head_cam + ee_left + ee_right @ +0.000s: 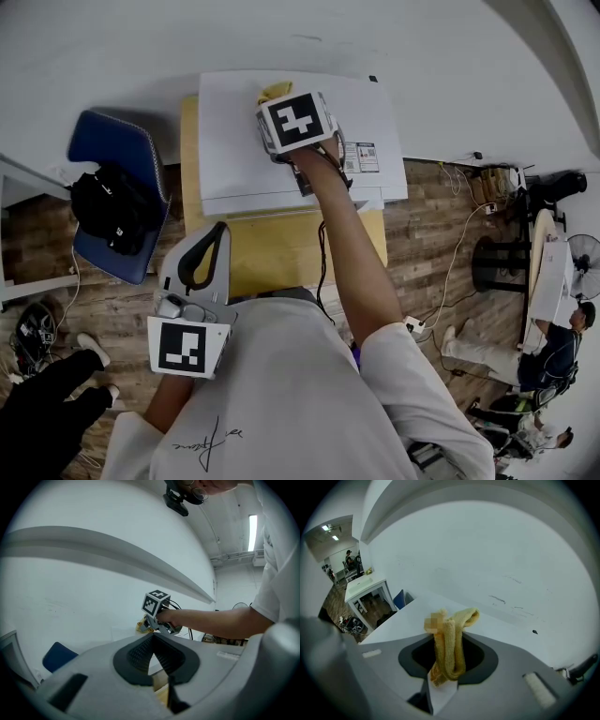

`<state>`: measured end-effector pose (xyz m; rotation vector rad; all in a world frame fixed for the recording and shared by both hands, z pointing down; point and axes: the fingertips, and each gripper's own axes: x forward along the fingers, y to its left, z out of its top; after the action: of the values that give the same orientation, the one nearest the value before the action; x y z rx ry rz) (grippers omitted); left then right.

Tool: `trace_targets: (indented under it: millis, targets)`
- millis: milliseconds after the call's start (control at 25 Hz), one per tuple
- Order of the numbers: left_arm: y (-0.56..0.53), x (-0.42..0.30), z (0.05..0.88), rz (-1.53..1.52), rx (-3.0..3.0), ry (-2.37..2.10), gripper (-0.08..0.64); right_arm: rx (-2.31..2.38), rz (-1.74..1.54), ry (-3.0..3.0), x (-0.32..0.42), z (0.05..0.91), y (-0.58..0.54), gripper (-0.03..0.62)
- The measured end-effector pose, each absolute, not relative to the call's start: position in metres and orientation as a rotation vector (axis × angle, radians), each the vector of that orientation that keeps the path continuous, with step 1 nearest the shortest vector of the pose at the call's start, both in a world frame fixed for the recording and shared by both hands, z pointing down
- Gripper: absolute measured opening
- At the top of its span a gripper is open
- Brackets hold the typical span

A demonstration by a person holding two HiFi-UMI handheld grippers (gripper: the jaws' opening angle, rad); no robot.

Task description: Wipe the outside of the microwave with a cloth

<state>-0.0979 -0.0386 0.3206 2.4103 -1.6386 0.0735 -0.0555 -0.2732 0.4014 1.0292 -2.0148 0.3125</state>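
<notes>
— Where's the cloth [450, 644]?
— Centre frame, pinched between the right gripper [446, 677]'s jaws, above the white microwave [401, 618] top.
— Left gripper [153, 638]?
— Jaws clenched together, empty, lower centre.

White wall [422, 56] fills the top of the frame; wood-plank floor [431, 225] at right; blue chair [103, 136] upper left, black bag [108, 206] on it.

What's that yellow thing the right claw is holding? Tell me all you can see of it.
It is a yellow cloth, soft terry-like fabric folded into a bunched strip. The right claw is shut on it, one end poking past the tips. It sits over the white microwave top near the wall; contact with it cannot be told.
</notes>
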Motion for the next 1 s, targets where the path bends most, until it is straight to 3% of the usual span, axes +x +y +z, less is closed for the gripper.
trace_targets:
  millis: [1000]
  targets:
    - [-0.022, -0.121, 0.327, 0.111, 2.315, -1.740, -0.009, 0.830, 0.241, -2.133, -0.161, 0.402, -0.239, 0.115]
